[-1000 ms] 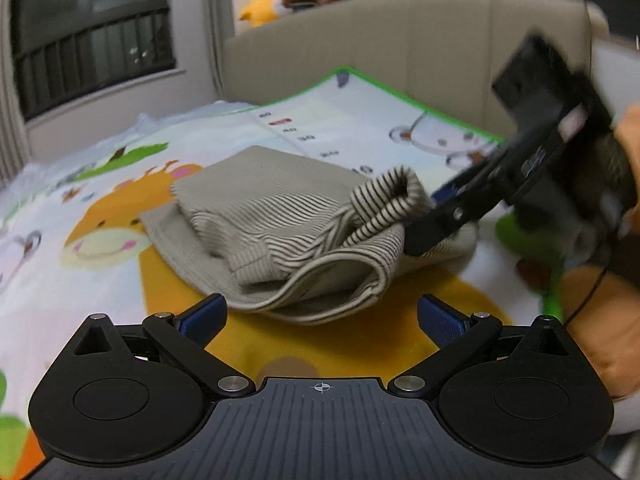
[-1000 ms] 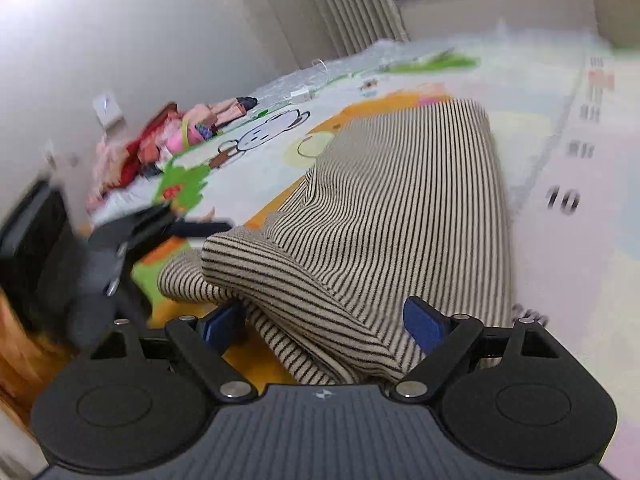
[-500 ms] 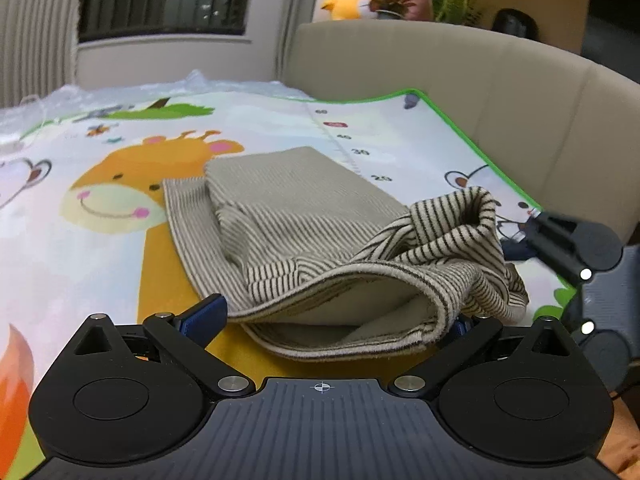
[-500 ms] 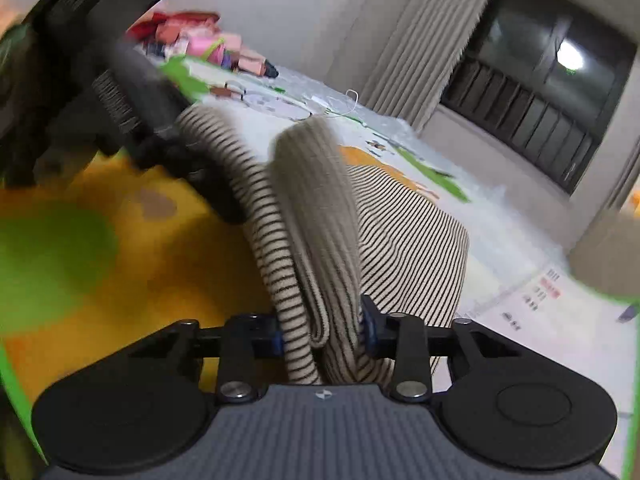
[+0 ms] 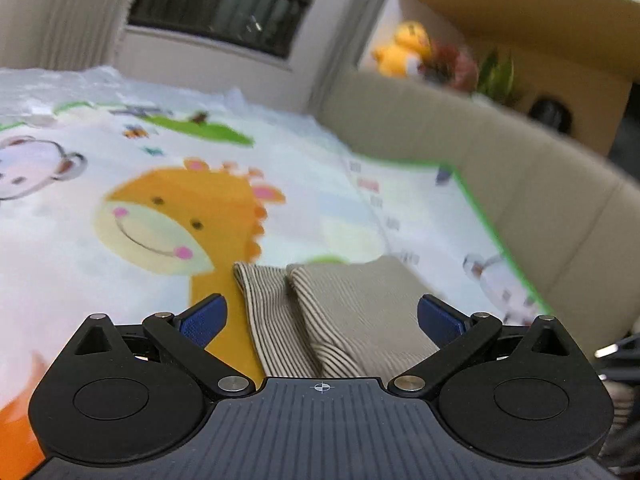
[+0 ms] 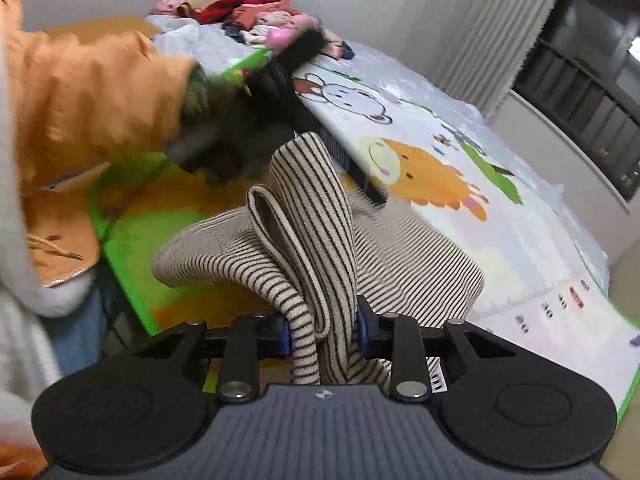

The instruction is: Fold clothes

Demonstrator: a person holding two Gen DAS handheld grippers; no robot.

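A beige garment with thin dark stripes (image 5: pixel 344 312) lies folded on the cartoon play mat (image 5: pixel 168 208). My left gripper (image 5: pixel 319 318) is open just above it, its blue pads wide apart over the fabric. In the right wrist view, my right gripper (image 6: pixel 322 330) is shut on a bunched fold of the striped garment (image 6: pixel 308 216), which rises in a loop in front of the jaws. The rest of the garment spreads over the mat behind. The left gripper's black body (image 6: pixel 256 120) shows blurred at the upper left, beside the lifted fold.
A person's orange sleeve (image 6: pixel 92 92) and jeans fill the left of the right wrist view. A heap of red and pink clothes (image 6: pixel 248 12) lies at the mat's far end. A beige padded sofa back (image 5: pixel 500 160) borders the mat's green edge; a yellow plush toy (image 5: pixel 404 52) sits on it.
My left gripper has moved forward over the folded garment and tilted up. My right gripper, open a second ago, has shut on a fold and lifted it.
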